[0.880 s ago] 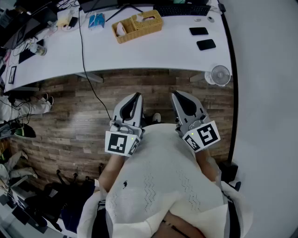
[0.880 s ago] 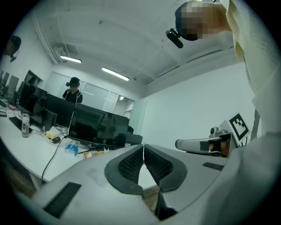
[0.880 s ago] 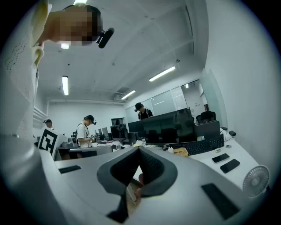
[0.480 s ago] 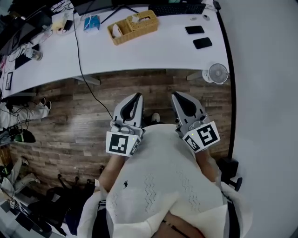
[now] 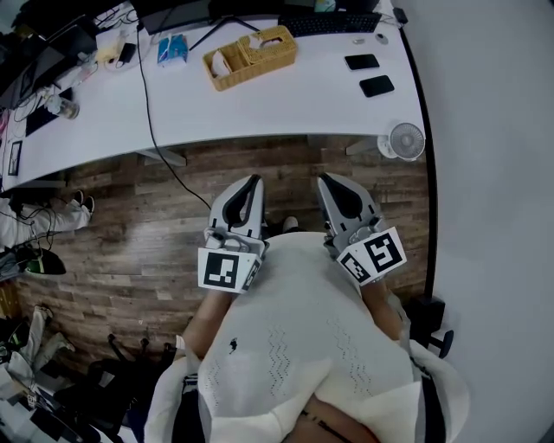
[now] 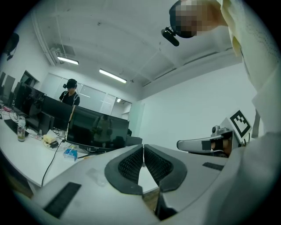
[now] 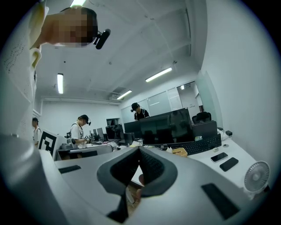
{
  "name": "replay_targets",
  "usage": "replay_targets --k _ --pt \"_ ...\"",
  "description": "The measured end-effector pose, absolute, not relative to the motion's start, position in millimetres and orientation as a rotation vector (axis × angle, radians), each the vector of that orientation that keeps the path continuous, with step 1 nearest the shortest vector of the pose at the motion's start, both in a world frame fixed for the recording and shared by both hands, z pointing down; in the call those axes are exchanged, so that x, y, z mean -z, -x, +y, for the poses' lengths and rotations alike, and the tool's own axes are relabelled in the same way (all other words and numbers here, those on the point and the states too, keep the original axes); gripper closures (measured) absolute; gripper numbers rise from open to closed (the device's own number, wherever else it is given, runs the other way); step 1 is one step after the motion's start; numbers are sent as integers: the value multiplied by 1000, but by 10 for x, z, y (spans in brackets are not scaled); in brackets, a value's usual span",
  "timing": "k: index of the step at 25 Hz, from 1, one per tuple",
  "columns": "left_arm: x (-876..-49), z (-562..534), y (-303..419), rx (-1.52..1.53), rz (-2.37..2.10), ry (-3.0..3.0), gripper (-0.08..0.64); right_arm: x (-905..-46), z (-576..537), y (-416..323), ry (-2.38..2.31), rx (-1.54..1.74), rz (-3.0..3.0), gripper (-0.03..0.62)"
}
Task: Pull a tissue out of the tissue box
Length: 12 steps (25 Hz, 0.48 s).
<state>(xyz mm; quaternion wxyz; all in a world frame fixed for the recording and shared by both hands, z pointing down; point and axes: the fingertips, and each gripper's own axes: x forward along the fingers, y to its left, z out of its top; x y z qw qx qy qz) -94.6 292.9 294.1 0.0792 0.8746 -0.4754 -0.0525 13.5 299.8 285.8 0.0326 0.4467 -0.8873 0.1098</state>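
The tissue box is a woven wicker case on the white desk, set in the right end of a wicker tray; it shows small in the right gripper view as the tissue box. My left gripper and right gripper are both shut and empty, held close to my chest above the wooden floor, well short of the desk. In the left gripper view my left gripper points at the monitors, and my right gripper points at the desk.
Two dark phones, a keyboard, a small white fan, a blue packet and a black cable are on or by the desk. A white wall runs along the right. People stand behind monitors.
The desk and its objects have slid slightly up and left in the head view. Both grippers stay shut in about the same place.
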Motion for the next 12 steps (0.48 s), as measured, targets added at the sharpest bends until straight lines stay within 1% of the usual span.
replay_targets --k 12 --pt "-3036 2782 1313 141 -1435 -2597 541 -2937 2869 293 -1363 -248 -2722 592"
